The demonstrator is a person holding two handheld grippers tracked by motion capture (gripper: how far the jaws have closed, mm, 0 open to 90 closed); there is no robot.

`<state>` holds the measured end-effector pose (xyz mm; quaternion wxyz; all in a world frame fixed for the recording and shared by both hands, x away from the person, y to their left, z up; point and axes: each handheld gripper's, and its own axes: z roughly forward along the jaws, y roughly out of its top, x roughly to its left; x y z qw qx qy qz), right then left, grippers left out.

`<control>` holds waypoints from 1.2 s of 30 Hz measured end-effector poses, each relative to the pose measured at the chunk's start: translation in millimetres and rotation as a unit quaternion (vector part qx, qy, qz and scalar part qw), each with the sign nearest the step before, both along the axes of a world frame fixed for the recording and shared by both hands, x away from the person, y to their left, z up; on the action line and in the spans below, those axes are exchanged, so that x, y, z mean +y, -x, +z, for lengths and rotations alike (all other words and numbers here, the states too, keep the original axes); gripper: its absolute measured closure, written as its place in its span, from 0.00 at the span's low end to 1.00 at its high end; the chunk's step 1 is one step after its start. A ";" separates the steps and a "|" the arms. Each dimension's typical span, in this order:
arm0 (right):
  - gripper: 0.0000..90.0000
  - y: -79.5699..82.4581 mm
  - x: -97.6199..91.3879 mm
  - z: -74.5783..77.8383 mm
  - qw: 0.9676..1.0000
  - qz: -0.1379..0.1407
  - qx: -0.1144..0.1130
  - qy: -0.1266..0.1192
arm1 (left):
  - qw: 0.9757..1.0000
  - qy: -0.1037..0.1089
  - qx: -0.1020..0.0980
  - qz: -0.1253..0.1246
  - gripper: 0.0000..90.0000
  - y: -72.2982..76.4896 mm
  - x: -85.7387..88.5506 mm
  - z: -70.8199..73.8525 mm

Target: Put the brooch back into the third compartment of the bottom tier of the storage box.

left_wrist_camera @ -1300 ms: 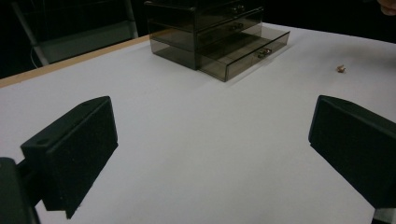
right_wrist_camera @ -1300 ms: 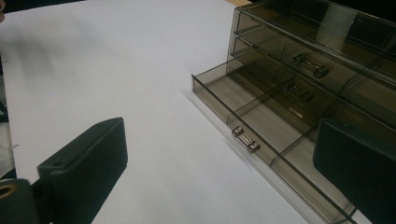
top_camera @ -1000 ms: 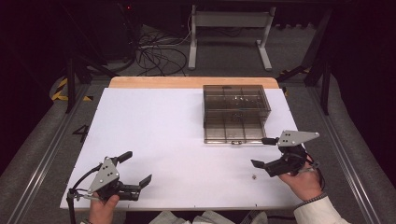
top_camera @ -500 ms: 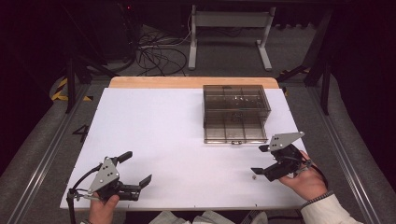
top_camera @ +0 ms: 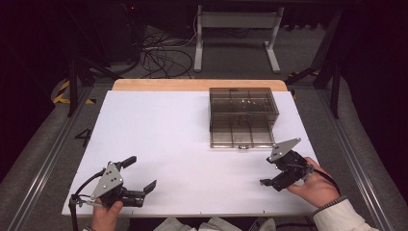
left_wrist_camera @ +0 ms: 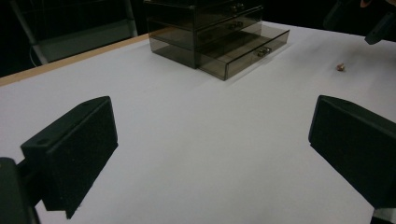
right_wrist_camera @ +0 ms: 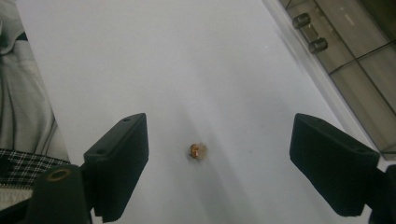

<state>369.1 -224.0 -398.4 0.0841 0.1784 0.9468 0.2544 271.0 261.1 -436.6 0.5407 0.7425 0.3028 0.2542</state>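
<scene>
1. Your right gripper (top_camera: 270, 174), jaws apart, has dropped toward the near edge, now straddling a small bead (right_wrist_camera: 198, 151) on the table (top_camera: 159, 125).
2. Your left gripper (top_camera: 143, 174) stays open, idle.
3. Beyond, the drawer box (top_camera: 243, 115) has its bottom drawer out, likely the bead's destination.

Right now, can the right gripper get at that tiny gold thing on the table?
Probably yes. The right gripper is open, and the small gold piece lies on bare table between its jaws, nothing in the way.
</scene>
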 end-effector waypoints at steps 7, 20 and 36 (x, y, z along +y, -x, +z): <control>0.24 -0.5 5.1 -4.0 1.000 0.010 0.011 0.027 | 1.000 0.000 0.001 0.000 0.02 0.0 0.1 -0.1; 0.29 -0.3 13.8 -12.6 0.997 0.022 0.028 0.072 | 1.000 -0.001 0.001 -0.001 0.02 -0.1 0.5 -0.1; 0.38 0.8 19.5 -20.7 0.993 0.036 0.047 0.104 | 1.000 0.001 0.004 -0.002 0.02 -0.8 -0.8 -0.7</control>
